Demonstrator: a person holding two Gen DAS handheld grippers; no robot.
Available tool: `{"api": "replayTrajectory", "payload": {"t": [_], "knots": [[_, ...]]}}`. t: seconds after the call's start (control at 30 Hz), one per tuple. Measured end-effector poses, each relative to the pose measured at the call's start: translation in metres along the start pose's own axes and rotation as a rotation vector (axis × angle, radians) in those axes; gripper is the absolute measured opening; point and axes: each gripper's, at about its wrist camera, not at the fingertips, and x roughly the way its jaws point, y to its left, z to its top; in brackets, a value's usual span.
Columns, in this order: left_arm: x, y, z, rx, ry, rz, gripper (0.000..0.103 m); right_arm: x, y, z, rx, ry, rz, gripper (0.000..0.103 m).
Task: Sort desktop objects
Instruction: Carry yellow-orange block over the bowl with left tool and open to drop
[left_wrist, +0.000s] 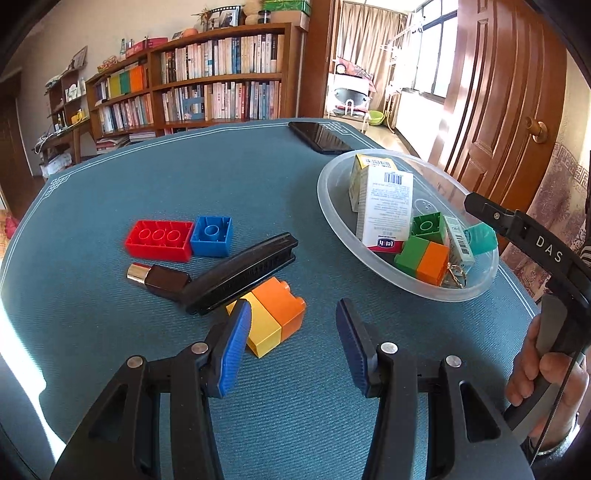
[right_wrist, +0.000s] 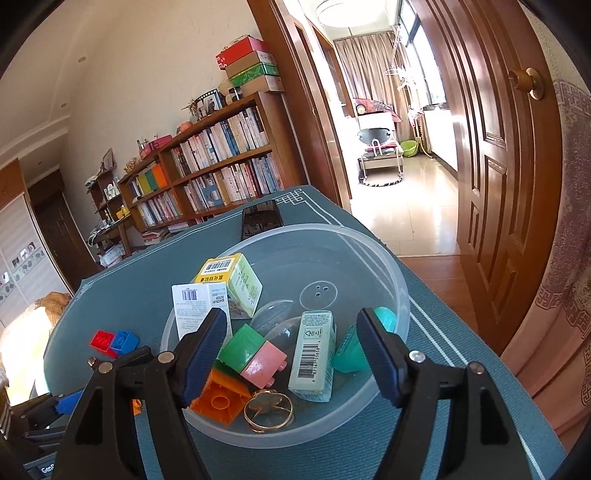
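Note:
A clear plastic bowl (left_wrist: 327, 206) (right_wrist: 400, 295) stands on the right of the blue table mat. It holds two white cartons (left_wrist: 384, 206), a pale green box (right_wrist: 312, 354), green, orange and pink bricks (right_wrist: 255, 354), a teal piece (right_wrist: 349, 352) and gold rings (right_wrist: 267, 408). My right gripper (right_wrist: 291, 314) hangs open over the bowl, its pads touching nothing. Left of the bowl lie a red brick (left_wrist: 159, 240), a blue brick (left_wrist: 212, 236), a brown lipstick (left_wrist: 159, 278), a long black case (left_wrist: 240, 273) and a yellow-orange brick (left_wrist: 277, 314). My left gripper (left_wrist: 293, 306) is open just short of that brick.
A black phone (left_wrist: 319, 136) lies at the far table edge behind the bowl. A person's hand (left_wrist: 543, 369) grips the right tool's handle at the table's right side. Bookshelves (left_wrist: 207, 81) stand beyond the table, a wooden door (right_wrist: 498, 184) to the right.

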Motion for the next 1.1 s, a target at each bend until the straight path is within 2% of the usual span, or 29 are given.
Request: {"api": "replayTrajectory", "payload": {"t": [0.07,0.13,0.17,0.27,0.47,0.73,0.83,1.1], "knots": [[0.001,-0.001,0.000,0.003,-0.003,0.014,0.053,-0.002,0.000,0.000,0.000,-0.013,-0.008,0.079],[0.003,-0.002,-0.002,0.012,-0.004,0.030,0.063,-0.003,-0.001,0.000,0.005,-0.016,-0.007,0.079],[0.005,-0.002,-0.002,0.020,-0.007,0.038,0.064,-0.003,-0.001,0.001,0.006,-0.014,-0.004,0.079],[0.010,-0.003,-0.002,0.045,-0.012,0.087,0.064,-0.004,0.000,-0.001,-0.002,-0.015,0.001,0.079],[0.016,-0.001,-0.003,0.062,-0.017,0.134,0.064,-0.007,0.004,-0.001,-0.022,-0.034,-0.004,0.079],[0.028,0.006,-0.010,0.009,0.043,0.097,0.064,-0.006,0.001,-0.002,-0.012,-0.033,-0.002,0.079],[0.027,0.007,-0.010,0.000,0.047,0.081,0.053,-0.007,0.001,-0.002,-0.010,-0.034,-0.002,0.079],[0.014,-0.013,-0.002,0.039,0.011,0.050,0.053,-0.010,-0.004,0.000,0.022,-0.053,-0.013,0.079]]}}
